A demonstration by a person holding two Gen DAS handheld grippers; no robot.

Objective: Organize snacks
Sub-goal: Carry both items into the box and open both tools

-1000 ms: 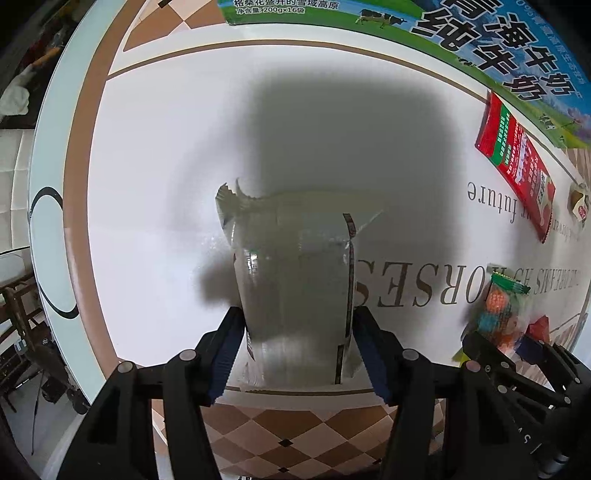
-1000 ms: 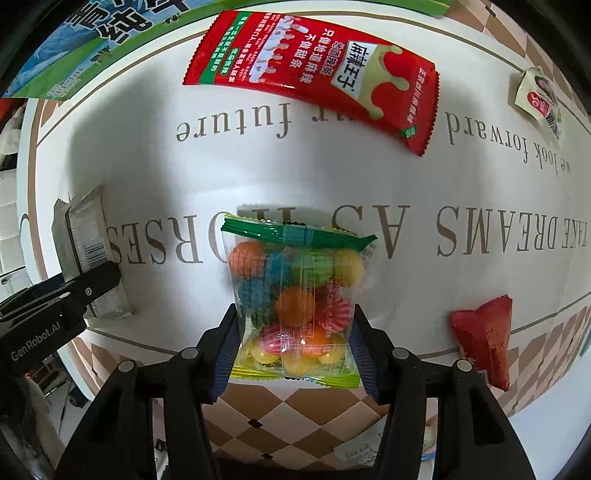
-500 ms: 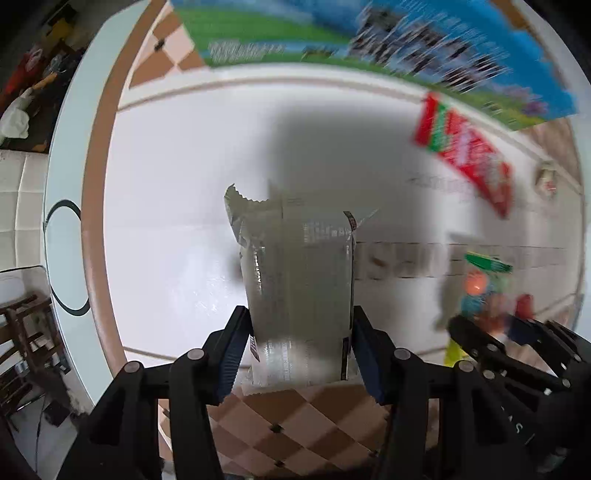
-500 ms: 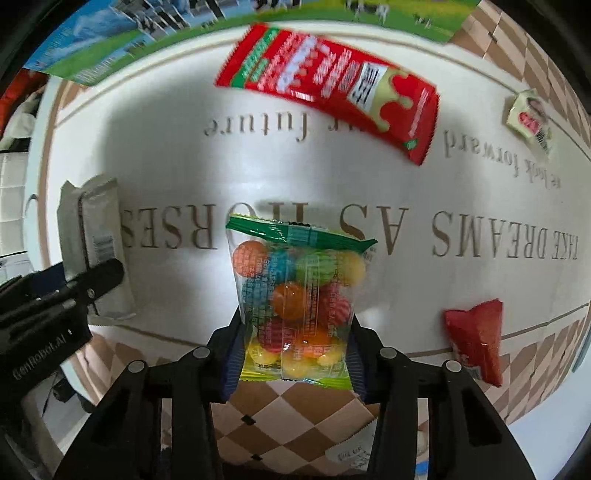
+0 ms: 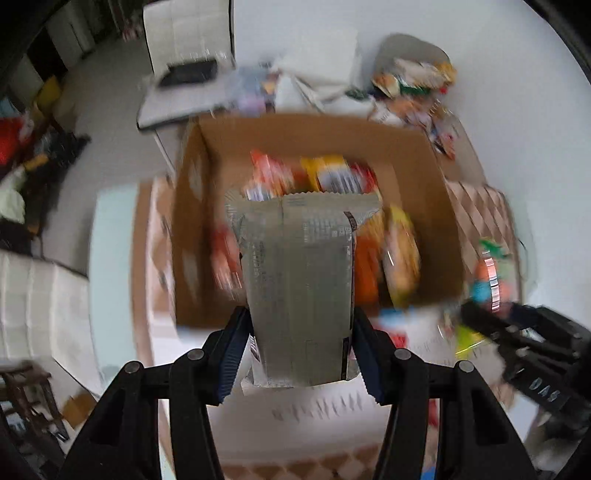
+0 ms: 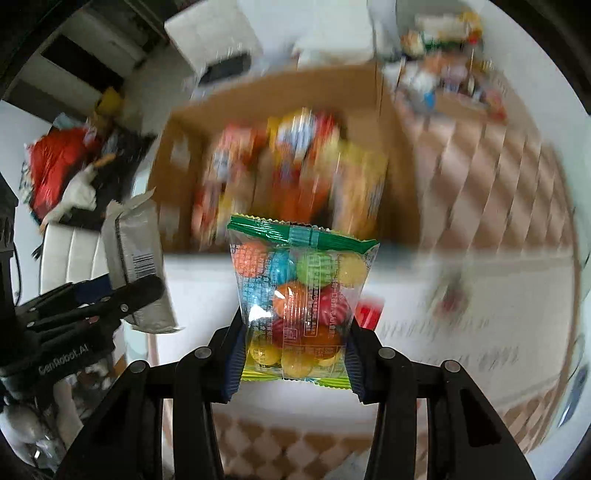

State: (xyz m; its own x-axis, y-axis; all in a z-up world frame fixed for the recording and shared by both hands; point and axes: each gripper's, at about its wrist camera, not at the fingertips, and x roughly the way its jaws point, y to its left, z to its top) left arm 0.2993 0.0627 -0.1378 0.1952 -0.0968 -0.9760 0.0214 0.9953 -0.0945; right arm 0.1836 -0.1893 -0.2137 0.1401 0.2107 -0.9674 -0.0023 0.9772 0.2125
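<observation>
My left gripper (image 5: pixel 301 350) is shut on a grey snack packet (image 5: pixel 301 280) and holds it upright in the air in front of an open cardboard box (image 5: pixel 192 229) that holds several colourful snack packs. My right gripper (image 6: pixel 295 354) is shut on a clear bag of coloured candy balls (image 6: pixel 299 306) with a green top, also lifted, facing the same box (image 6: pixel 400 177). The grey packet (image 6: pixel 135 254) and left gripper show at the left of the right wrist view. The candy bag (image 5: pixel 487 273) shows at the right of the left wrist view. Both views are motion-blurred.
The box stands at the far side of the white table (image 6: pixel 480 325) with its brown checkered border. A heap of loose snacks (image 5: pixel 417 88) lies beyond the box at the right. A white chair (image 5: pixel 188 33) and floor clutter (image 6: pixel 70 166) are behind.
Both grippers have lifted their packets off the table and tilted up, so the views now face the cardboard box instead of the tabletop. Both stay shut on their packets.
</observation>
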